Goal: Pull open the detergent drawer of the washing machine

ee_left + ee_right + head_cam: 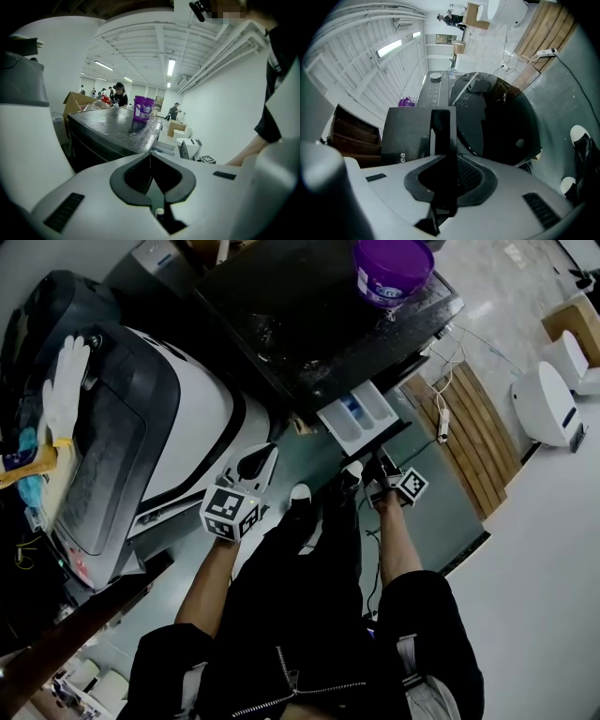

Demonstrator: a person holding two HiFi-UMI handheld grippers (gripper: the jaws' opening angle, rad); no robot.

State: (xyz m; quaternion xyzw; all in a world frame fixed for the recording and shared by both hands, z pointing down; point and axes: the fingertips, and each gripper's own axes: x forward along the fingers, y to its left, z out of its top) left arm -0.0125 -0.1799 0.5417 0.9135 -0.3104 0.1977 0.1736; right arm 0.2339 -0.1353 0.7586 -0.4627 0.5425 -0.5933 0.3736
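Tub (393, 270) atop washing machine (298, 317)

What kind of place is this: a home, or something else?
Probably a big workshop or warehouse hall, not a home: a washing machine with its detergent drawer open, cardboard boxes, long ceiling strip lights.

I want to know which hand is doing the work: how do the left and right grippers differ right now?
The right gripper is shut on the dark front of the detergent drawer, which stands pulled out; the left gripper is shut on nothing. The right one meets the washing machine; the left one hangs beside the drawer, apart from it. Both carry a marker cube.
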